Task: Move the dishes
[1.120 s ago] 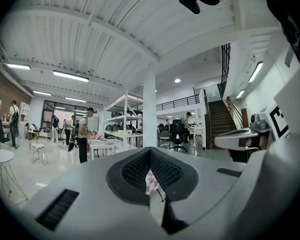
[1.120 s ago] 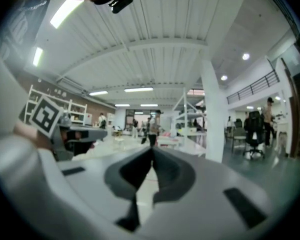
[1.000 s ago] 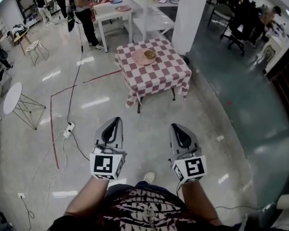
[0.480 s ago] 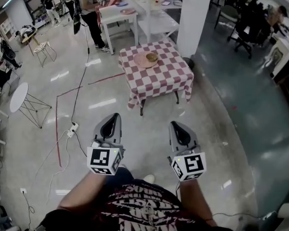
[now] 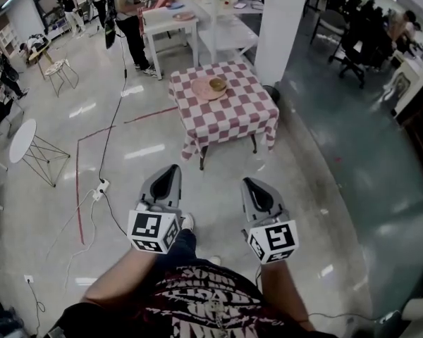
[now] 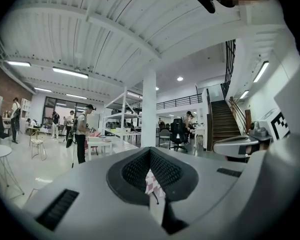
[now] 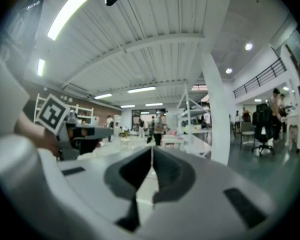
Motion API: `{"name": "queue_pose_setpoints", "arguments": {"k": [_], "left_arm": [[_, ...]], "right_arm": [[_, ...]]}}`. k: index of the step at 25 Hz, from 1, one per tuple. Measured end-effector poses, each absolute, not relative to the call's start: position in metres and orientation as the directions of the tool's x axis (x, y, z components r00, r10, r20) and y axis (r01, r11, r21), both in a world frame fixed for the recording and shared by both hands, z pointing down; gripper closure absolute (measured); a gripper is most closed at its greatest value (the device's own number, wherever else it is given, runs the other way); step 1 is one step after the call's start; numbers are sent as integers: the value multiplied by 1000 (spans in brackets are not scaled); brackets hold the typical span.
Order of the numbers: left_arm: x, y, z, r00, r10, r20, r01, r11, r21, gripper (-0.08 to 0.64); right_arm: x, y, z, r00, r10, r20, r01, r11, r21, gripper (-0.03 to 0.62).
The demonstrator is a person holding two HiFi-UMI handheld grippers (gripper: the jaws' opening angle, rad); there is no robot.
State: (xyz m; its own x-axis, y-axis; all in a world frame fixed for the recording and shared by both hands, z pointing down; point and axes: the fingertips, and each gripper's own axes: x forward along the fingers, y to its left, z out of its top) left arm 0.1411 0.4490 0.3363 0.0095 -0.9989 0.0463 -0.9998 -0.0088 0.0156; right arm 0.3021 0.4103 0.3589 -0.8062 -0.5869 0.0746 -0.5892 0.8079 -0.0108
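Observation:
A small table with a red-and-white checkered cloth point(image 5: 225, 115) stands a few steps ahead on the shiny floor. On it lies a pink plate point(image 5: 204, 89) with a brown bowl point(image 5: 217, 84) at its right edge. My left gripper point(image 5: 172, 168) and right gripper point(image 5: 245, 182) are held side by side at waist height, well short of the table. Both are shut with nothing between the jaws. In the left gripper view, a sliver of the checkered cloth point(image 6: 150, 182) shows below the left gripper point(image 6: 150, 153). The right gripper point(image 7: 151, 152) points at the hall.
A white pillar point(image 5: 285, 27) rises just behind the table's right. White tables point(image 5: 170, 21) and a standing person point(image 5: 127, 20) are beyond it. A round side table point(image 5: 20, 141), a power strip with cable point(image 5: 99, 188) and red floor tape point(image 5: 77, 196) lie left. Office chairs point(image 5: 352, 44) are at right.
The person has stepped forward, with a shoe now showing between the grippers. Both grippers stay shut and side by side. The table sits in much the same place in view.

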Motion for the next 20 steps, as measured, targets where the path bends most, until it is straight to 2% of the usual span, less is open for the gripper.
{"name": "queue_pose_setpoints", "arguments": {"k": [5,14,20], "left_arm": [[129,445,343,2,-999,47,-1000,-1,11,535],[92,416,381,8,-996,88,-997,-2,74,534],[39,370,382,12,-997,77,-998,-7,69,535]], "right_arm": [[289,404,368,-824,-558,94,-565,822,-75,557],[246,385,402,-818,-536,211,-556,830,-47,557],[193,338,398,-806,-559,196,-571,821,-7,557]]}}
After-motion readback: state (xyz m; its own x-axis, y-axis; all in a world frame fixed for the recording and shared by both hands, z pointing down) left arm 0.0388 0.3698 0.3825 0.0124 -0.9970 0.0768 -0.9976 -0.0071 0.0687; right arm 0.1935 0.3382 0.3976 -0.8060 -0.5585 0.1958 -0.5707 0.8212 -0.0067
